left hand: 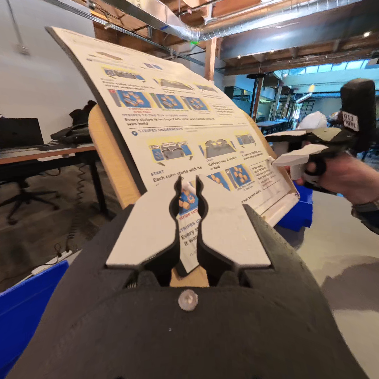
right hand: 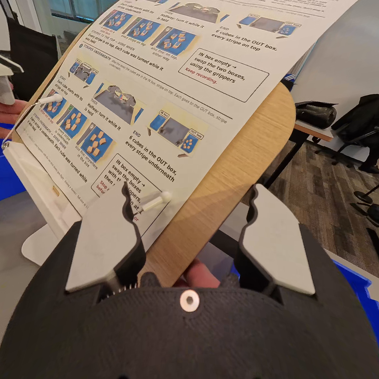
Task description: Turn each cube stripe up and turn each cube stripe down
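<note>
An instruction sheet (right hand: pixel 184 86) rests on a stand (right hand: pixel 235 174), seemingly between bins (left hand: pixel 297 211).

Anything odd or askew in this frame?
Yes: no cubes in view. Both grippers face the instruction sheet on its wooden stand; the sheet overhangs the stand's top and curls. Left gripper nearly closed, right gripper wide open.

Wooden book stand (right hand: pixel 235 184) with printed instruction sheet (right hand: pixel 164 92) fills space straight ahead of both claws, blocking forward path. Two white page-holder pegs (right hand: pixel 158 202) jut from sheet's lower edge; white ledge (right hand: pixel 41 184) runs along stand's foot. Left claw (left hand: pixel 189 182) nearly closed, narrow slit only, nothing in it (sheet shows behind). Right claw (right hand: pixel 188 188) spread wide, open room between fingers, stand's rounded edge behind gap. Bare grey table (left hand: pixel 338 235) right of stand. Blue bins (left hand: pixel 297 209) flank stand on both sides.
</note>
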The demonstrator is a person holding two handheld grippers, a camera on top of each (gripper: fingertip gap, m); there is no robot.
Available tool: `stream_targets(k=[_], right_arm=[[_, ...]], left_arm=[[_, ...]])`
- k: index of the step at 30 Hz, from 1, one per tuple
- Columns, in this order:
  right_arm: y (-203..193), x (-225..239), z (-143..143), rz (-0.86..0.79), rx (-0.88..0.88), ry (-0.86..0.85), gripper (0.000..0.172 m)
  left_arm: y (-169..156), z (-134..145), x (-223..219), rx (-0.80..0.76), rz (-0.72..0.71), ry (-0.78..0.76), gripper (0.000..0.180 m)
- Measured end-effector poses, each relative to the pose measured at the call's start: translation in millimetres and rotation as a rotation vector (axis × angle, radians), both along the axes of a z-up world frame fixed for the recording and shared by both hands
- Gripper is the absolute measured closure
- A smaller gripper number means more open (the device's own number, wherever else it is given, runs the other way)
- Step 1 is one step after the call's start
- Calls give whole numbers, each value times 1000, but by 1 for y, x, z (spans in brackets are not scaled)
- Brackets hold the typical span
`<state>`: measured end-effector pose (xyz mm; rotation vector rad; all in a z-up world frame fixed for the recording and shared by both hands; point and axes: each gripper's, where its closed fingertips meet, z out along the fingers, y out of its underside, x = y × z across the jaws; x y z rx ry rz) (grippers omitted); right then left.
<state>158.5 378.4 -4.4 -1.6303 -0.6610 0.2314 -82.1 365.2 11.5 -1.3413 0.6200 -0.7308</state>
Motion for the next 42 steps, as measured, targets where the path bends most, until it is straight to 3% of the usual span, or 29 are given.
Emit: stream_targets(k=[4, 11, 15, 19, 22, 23, 25, 29, 35, 42], right_arm=[[0, 1, -3, -53, 17, -69, 60], [0, -1, -2, -22, 22, -54, 60], [-1, 2, 5, -31, 70, -62, 68], [-11, 0, 23, -26, 176, -80, 76], [-17, -1, 32, -25, 213, -75, 78], [-19, -2, 34, -22, 221, -69, 79], [-23, -8, 33, -4, 213, -85, 78], [-26, -16, 28, 2, 218, -142, 74], [-27, -23, 21, 8, 224, -174, 71], [-29, -33, 12, 18, 248, -247, 70]], left_arm=[[5, 1, -4, 15, 109, 59, 165], [1, 4, -7, -33, 87, 70, 170], [-10, 15, -4, 80, 161, 214, 171], [-67, 37, 43, 244, -72, 324, 176], [-121, 27, 85, 322, -358, 413, 180], [-129, 24, 95, 341, -387, 420, 180], [-145, 8, 116, 350, -478, 463, 180], [-143, -34, 143, 288, -529, 552, 180], [-156, -66, 168, 214, -673, 473, 180], [-154, -196, 164, 108, -794, 983, 180]])
